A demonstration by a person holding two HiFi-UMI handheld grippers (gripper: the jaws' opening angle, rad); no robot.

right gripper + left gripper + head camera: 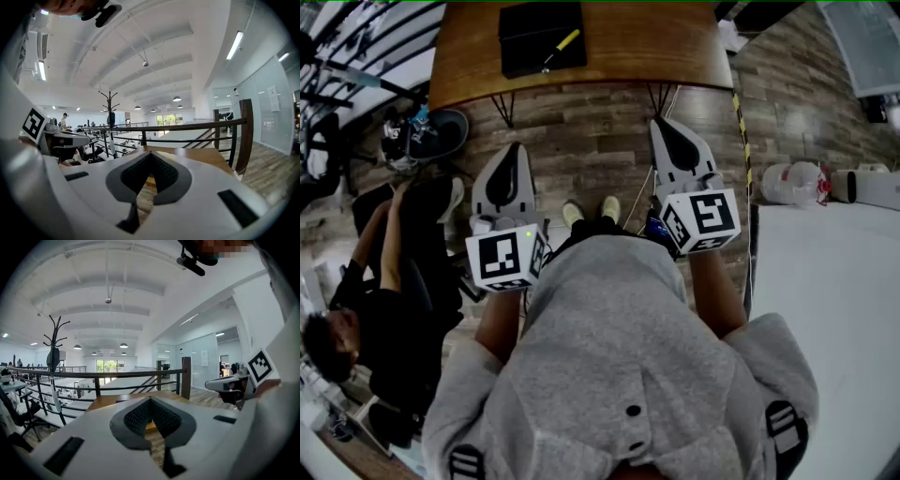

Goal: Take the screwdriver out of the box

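yellow-handled screwdriver (562, 46) lies slantwise on black box (523, 28); left gripper (512, 152) and right gripper (661, 126) jaws closed, empty.

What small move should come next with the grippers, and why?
Probably carry the right gripper forward toward the table: it and the left gripper are shut, empty and short of the table, while the screwdriver lies on the black box.

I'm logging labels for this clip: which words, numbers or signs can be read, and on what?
No words or numbers are readable.
On the left marker cube and the right marker cube: black-and-white square patterns, no letters.
The wall sheet: too small to read.
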